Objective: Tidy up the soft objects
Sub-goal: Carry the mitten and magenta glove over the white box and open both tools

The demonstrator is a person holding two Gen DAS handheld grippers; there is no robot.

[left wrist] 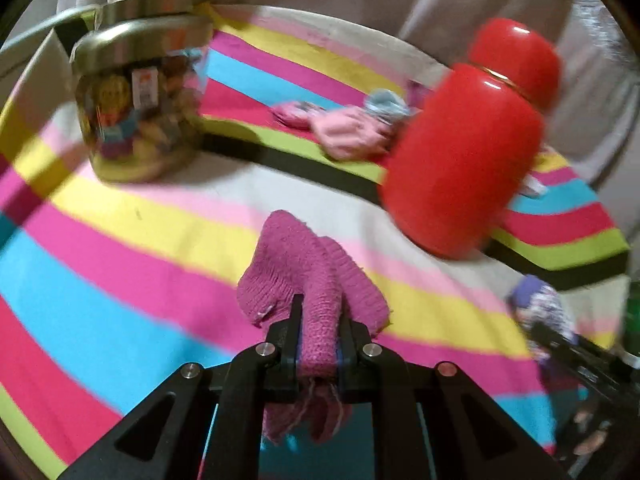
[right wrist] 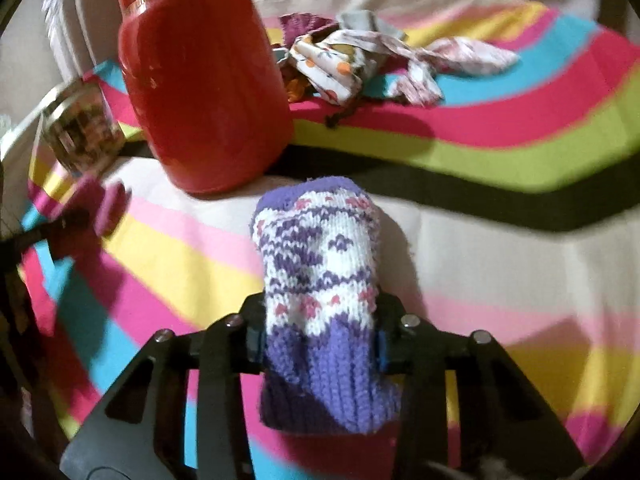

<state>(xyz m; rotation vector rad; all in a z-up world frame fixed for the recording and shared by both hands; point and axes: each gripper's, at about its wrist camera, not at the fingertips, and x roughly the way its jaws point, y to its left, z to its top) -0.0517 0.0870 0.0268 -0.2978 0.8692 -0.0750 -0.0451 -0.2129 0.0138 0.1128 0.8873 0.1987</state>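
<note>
My striped cloth (left wrist: 120,240) carries a red flask (left wrist: 460,152); left of it a glass jar (left wrist: 140,112), behind it pink socks (left wrist: 348,136).

Left gripper (left wrist: 319,320) is clamped on a magenta knit sock (left wrist: 308,280) over the striped cloth (left wrist: 120,260), red jar (left wrist: 468,152) beyond.
</note>
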